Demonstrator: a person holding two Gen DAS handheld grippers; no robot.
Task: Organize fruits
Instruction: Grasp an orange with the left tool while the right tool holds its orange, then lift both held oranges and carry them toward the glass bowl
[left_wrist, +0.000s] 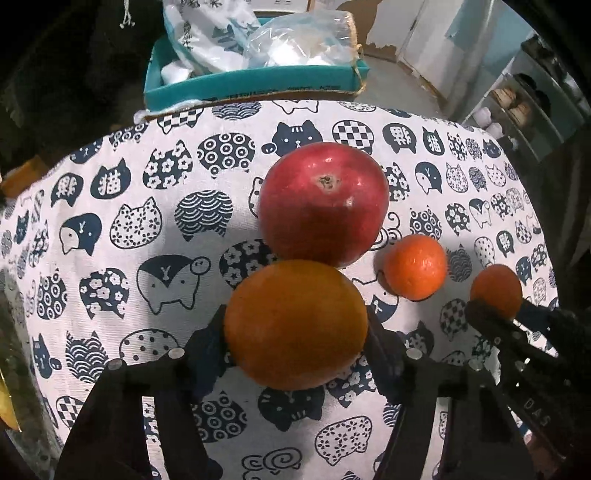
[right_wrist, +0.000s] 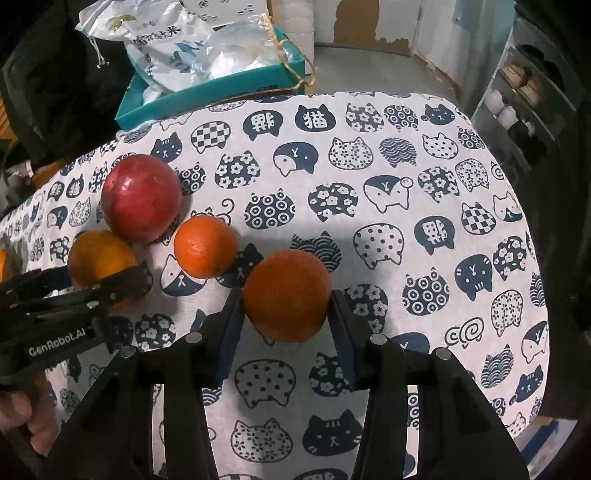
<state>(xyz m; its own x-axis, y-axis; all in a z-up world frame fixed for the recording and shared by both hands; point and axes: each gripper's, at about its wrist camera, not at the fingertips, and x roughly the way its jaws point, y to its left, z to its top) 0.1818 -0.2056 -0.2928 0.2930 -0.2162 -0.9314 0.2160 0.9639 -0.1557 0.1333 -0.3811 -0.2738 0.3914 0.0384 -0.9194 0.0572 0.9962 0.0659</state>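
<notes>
My left gripper (left_wrist: 295, 325) is shut on a large orange (left_wrist: 295, 323), just in front of a red apple (left_wrist: 323, 197) that it touches. A small mandarin (left_wrist: 415, 266) lies free to the right of the apple. My right gripper (right_wrist: 286, 295) is shut on another mandarin (right_wrist: 287, 293); it shows in the left wrist view (left_wrist: 496, 290) at the right. In the right wrist view the apple (right_wrist: 142, 197), the free mandarin (right_wrist: 205, 245) and the large orange (right_wrist: 99, 258) in the left gripper (right_wrist: 107, 284) sit at the left.
All the fruit lies on a table covered with a white cloth with navy cat prints (left_wrist: 147, 221). A teal box (left_wrist: 255, 83) with plastic bags stands past the far edge. Shelves (right_wrist: 528, 110) stand at the right.
</notes>
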